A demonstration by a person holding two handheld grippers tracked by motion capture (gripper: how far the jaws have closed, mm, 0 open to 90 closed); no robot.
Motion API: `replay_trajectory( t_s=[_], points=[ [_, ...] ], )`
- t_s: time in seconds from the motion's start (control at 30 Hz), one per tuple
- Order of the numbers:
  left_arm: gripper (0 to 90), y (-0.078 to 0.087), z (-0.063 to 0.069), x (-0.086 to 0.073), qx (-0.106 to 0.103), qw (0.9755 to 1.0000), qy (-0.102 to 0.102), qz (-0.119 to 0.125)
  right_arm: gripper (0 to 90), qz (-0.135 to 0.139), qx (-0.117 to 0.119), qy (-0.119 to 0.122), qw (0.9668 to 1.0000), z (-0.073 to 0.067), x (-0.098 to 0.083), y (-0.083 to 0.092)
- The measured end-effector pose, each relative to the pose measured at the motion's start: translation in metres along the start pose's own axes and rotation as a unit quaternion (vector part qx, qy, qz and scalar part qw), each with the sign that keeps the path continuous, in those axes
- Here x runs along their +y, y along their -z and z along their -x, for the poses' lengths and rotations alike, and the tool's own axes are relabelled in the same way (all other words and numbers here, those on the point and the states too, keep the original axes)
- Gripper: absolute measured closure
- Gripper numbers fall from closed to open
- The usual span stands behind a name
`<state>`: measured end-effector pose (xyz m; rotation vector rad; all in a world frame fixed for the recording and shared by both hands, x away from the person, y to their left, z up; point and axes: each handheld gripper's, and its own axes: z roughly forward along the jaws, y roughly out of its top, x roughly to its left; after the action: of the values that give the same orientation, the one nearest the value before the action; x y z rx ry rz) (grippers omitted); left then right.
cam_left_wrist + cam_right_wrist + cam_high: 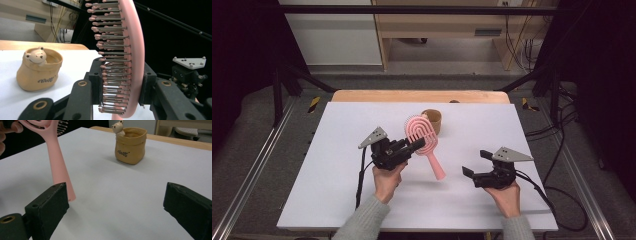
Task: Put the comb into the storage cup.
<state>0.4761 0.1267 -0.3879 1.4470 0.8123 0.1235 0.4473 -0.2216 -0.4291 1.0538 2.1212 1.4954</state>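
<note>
A pink hairbrush (423, 141) hangs above the white table (337, 165), its handle (436, 167) slanting down to the right. My left gripper (416, 146) is shut on the brush head; in the left gripper view the bristled head (122, 57) stands on edge between the two black jaws. My right gripper (476, 163) rests at the right of the table, open, with nothing between its jaws. In the right gripper view the brush handle (60, 167) hangs at the left, off the table. A tan pot with a small bear on its rim (432, 120) stands behind the brush.
The tan pot (130, 143) sits upright toward the table's far middle, near the wooden edge strip (419, 96). Black frame bars and cables flank the table. Open white surface lies at the left and front.
</note>
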Motion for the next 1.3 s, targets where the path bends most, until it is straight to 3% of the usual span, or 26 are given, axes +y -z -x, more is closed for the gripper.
replay_trajectory(
  t_s=[0.37, 1.03, 1.3],
  points=[
    [63.5, 0.005, 0.000, 0.014, 0.009, 0.9998, -0.017, 0.007, 2.4, -0.003, -0.013, -0.010, 0.9999, 0.014, -0.009, 0.009],
    [63.5, 0.001, 0.002, 0.044, 0.027, 0.9983, -0.049, 0.016, 0.1, -0.004, -0.028, 0.002, 0.9996, 0.028, -0.020, 0.020],
    [63.5, 0.002, -0.002, 0.055, 0.030, 0.9981, -0.048, 0.025, 0.2, -0.005, -0.020, 0.008, 0.9998, 0.030, -0.022, 0.022]
  ],
)
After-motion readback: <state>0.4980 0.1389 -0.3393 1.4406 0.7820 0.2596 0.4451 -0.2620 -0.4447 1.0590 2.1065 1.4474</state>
